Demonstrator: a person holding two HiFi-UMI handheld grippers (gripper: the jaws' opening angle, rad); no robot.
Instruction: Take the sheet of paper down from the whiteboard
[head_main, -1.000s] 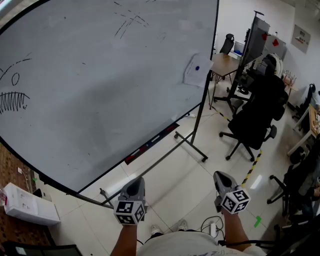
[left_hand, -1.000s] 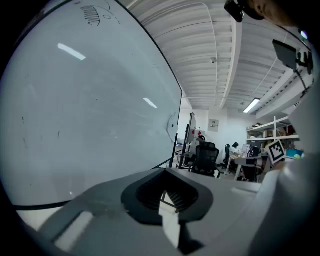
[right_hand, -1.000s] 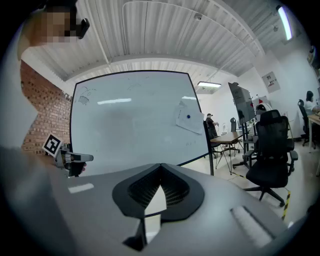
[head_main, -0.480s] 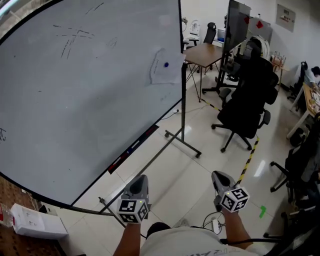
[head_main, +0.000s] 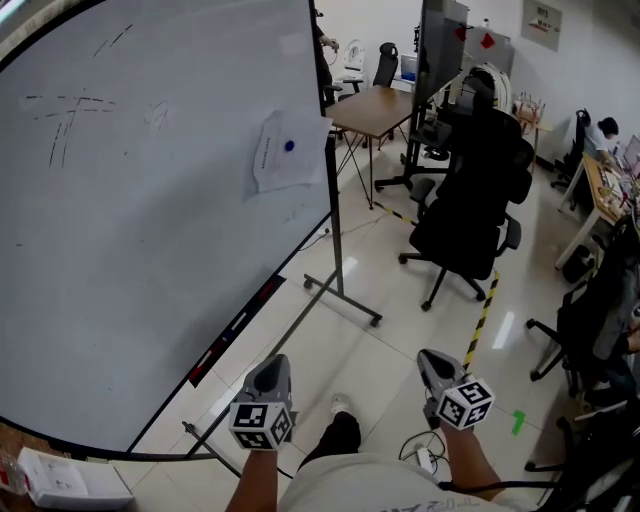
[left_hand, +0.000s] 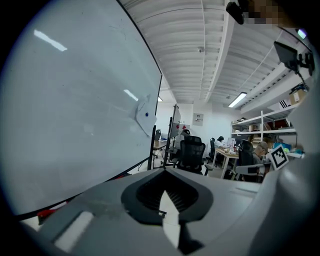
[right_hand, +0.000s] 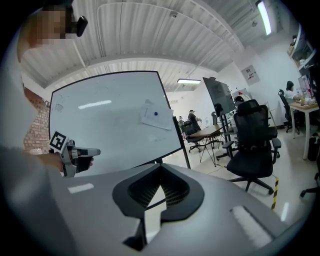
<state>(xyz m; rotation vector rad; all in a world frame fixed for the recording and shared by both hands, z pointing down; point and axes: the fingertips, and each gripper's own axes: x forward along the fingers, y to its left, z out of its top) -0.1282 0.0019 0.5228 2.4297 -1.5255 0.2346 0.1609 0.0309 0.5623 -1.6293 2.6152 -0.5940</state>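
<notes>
A white sheet of paper hangs near the right edge of the big whiteboard, pinned by a small blue magnet. The left gripper view shows the paper far ahead, and so does the right gripper view, where the paper sits high on the board. My left gripper and right gripper are held low in front of me, both shut and empty, well short of the board. The left gripper shows in the right gripper view.
The whiteboard stands on a black wheeled frame with a marker tray. A black office chair stands right of it, a wooden desk behind. Yellow-black tape crosses the tiled floor. A white box lies at lower left.
The whiteboard and its paper have slid leftward in the head view, and the paper now looks nearer. Both grippers keep their low place in the frame, still shut.
</notes>
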